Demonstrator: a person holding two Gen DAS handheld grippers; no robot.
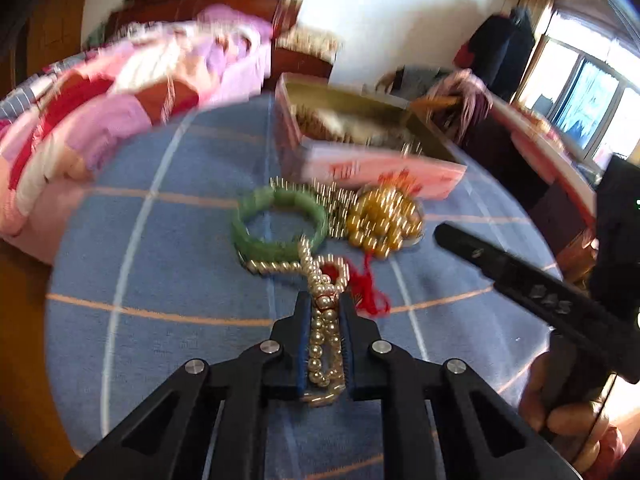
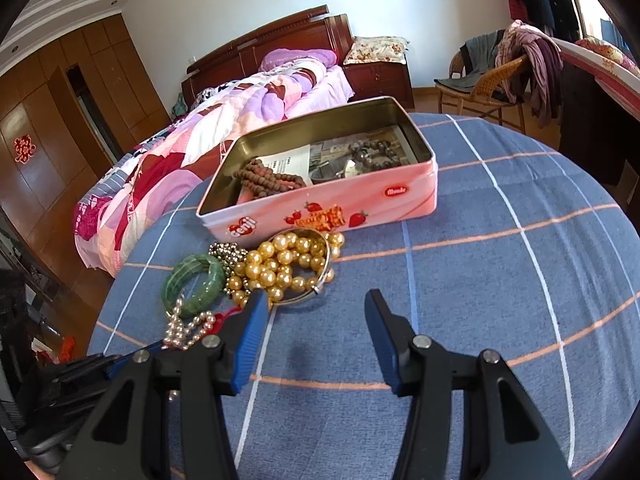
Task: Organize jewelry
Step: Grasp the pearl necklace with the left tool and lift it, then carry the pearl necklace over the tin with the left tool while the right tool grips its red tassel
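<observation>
My left gripper point(image 1: 325, 300) is shut on a pale pearl strand point(image 1: 322, 332) that trails forward onto the blue checked cloth. Beyond it lie a green bangle point(image 1: 280, 222), a gold bead necklace point(image 1: 382, 216) and a red tassel point(image 1: 372, 292). The open pink tin point(image 2: 320, 208) stands behind them and holds brown bead strings point(image 2: 268, 180). My right gripper point(image 2: 316, 304) is open and empty, just in front of the gold beads point(image 2: 280, 268) and a silver bangle point(image 2: 316, 288). The green bangle point(image 2: 192, 284) and pearl strand point(image 2: 188, 328) lie to its left.
The round table point(image 2: 500, 280) has a blue checked cloth. A bed with pink quilt point(image 2: 224, 120) lies behind left. A wicker chair with clothes point(image 2: 492, 76) stands behind right. My right gripper's finger point(image 1: 520, 276) crosses the left wrist view at right.
</observation>
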